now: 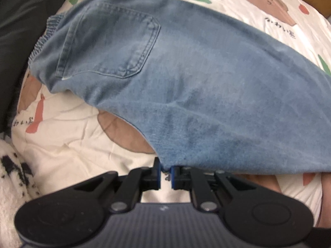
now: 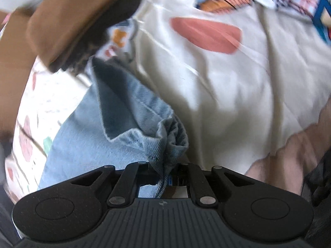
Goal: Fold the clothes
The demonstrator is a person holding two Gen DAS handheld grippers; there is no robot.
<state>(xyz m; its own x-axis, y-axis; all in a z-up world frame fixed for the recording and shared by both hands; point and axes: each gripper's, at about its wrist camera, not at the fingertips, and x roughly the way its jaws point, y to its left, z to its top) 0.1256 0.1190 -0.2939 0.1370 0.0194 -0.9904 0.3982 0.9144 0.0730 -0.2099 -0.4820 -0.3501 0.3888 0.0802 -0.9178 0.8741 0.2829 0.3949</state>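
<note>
Across the bed (image 1: 68, 144), seen from the left wrist, the jeans (image 1: 186, 82) lie spread on the printed quilt, back pocket (image 1: 109, 43) up, waistband toward the dark far-left edge. Left tongs (image 1: 165, 175) pinch the denim's near edge, nearly closed. From the right wrist, the right tongs (image 2: 165, 177) clamp a bunched hem, the leg trailing toward a brown bundle (image 2: 68, 18). Folding looks barely begun: the jeans seem gripped at two points, no finished crease showing.

The right hand-held gripper (image 2: 165, 177) pinches bunched denim jeans (image 2: 132, 119) over a printed bedsheet (image 2: 238, 95).
</note>
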